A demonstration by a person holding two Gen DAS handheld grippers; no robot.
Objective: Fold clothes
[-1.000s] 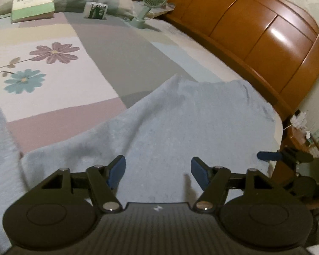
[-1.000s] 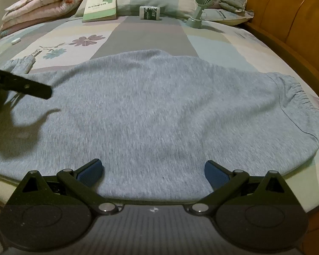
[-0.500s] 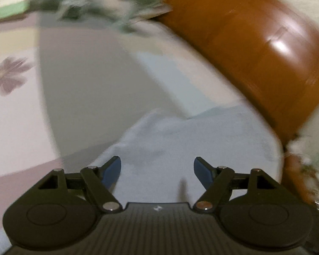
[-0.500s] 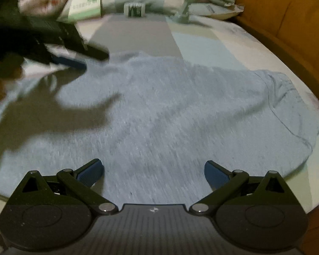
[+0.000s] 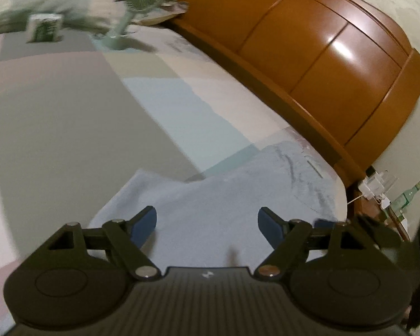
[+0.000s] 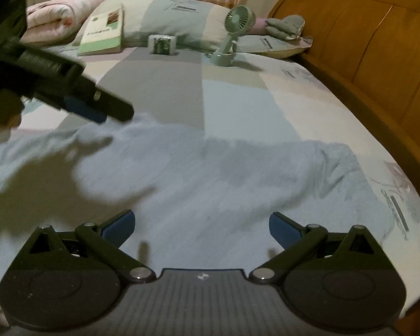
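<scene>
Currently, step in hand: both grippers hang over the laid-out garment with nothing gripped; by my reckoning an early stage, picking a place to grasp before a fold.
Garment: grey sweatshirt [image 6: 210,173], spread flat across the near part of the bed [image 6: 238,100], its ribbed hem end [image 5: 302,179] toward the wooden bed frame [image 5: 322,64].
Left gripper [image 5: 207,225]: fingers [image 5: 144,225] parted and widening, nothing between them, above the cloth near its far edge; seen from the right wrist it reaches in from the left, over that same edge.
Right gripper [image 6: 201,228]: fingers [image 6: 117,228] spread wide, empty, over the middle of the near edge; contact with the cloth cannot be told.
Next move, as judged: lower each gripper to an edge or corner, pinch one layer cleanly, lift and carry it over.
Bystanding items: green fan [image 6: 232,36], book [image 6: 103,32], small box [image 6: 162,44], pillow [image 6: 176,16], all well apart from the garment.
</scene>
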